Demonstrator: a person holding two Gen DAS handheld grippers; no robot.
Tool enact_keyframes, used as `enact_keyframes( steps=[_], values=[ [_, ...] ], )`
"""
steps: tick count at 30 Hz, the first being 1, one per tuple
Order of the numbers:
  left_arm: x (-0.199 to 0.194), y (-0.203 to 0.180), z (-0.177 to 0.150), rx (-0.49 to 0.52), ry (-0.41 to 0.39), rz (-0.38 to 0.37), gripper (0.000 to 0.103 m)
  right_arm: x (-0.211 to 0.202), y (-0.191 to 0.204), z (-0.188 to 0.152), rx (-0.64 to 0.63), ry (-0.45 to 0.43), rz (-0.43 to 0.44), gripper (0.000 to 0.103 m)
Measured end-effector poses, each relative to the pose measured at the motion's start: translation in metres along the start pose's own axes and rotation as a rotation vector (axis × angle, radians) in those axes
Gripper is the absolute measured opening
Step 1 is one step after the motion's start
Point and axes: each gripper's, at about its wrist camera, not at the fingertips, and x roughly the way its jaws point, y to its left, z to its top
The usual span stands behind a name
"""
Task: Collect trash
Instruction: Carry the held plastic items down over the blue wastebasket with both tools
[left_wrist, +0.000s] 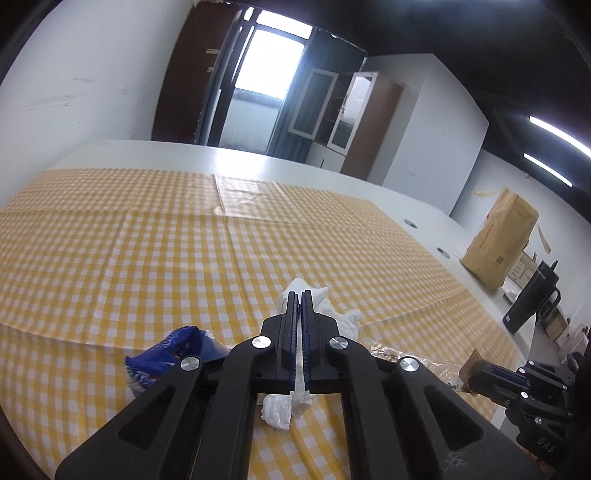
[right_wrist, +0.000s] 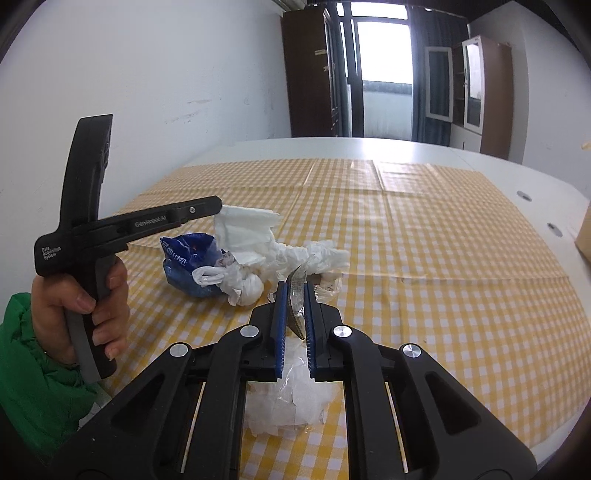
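On the white table (left_wrist: 110, 151), a yellow-and-white checked cloth (left_wrist: 147, 240) covers most of the top; fold creases run across it. Far end of room: dark doorway w/ bright window, brown cabinets w/ glass doors beside it. In the left wrist view a tan paper bag (left_wrist: 498, 240) stands at the table's right edge, w/ a black jug-like container (left_wrist: 533, 299) just past it, nearer the cam.

Trash sits in a loose cluster near the cloth's near edge. Biggest piece: white crumpled tissue (right_wrist: 255, 232), lifted clear of the cloth, its top corner pinched by the left gripper (right_wrist: 221, 208), jaws together and clamped on it. Left wrist view agrees: left gripper (left_wrist: 299, 295) pads closed w/ white paper squeezed between, a tail of it hanging out below. A hand (right_wrist: 85, 295) w/ a green sleeve (right_wrist: 33, 369) grips that tool's handle.

Next: blue snack wrapper (right_wrist: 184, 258), crumpled, lying on the cloth just left of the tissue, touching a small knotted white plastic bag (right_wrist: 243, 284).

Right gripper (right_wrist: 295, 291): blue pads nearly together, clamped on a strip of clear plastic wrapper (right_wrist: 297, 295) that sticks up between them. More clear/white film (right_wrist: 295, 402) lies under the jaws; can't tell if it's the same piece.
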Motion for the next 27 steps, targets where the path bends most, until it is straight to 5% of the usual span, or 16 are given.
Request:
enact_keyframes(
  steps=[27],
  values=[
    [-0.114, -0.008, -0.013, -0.039, -0.120, 0.055, 0.001, -0.085, 0.018, -0.008, -0.019, -0.083, -0.068, 0.008]
  ],
)
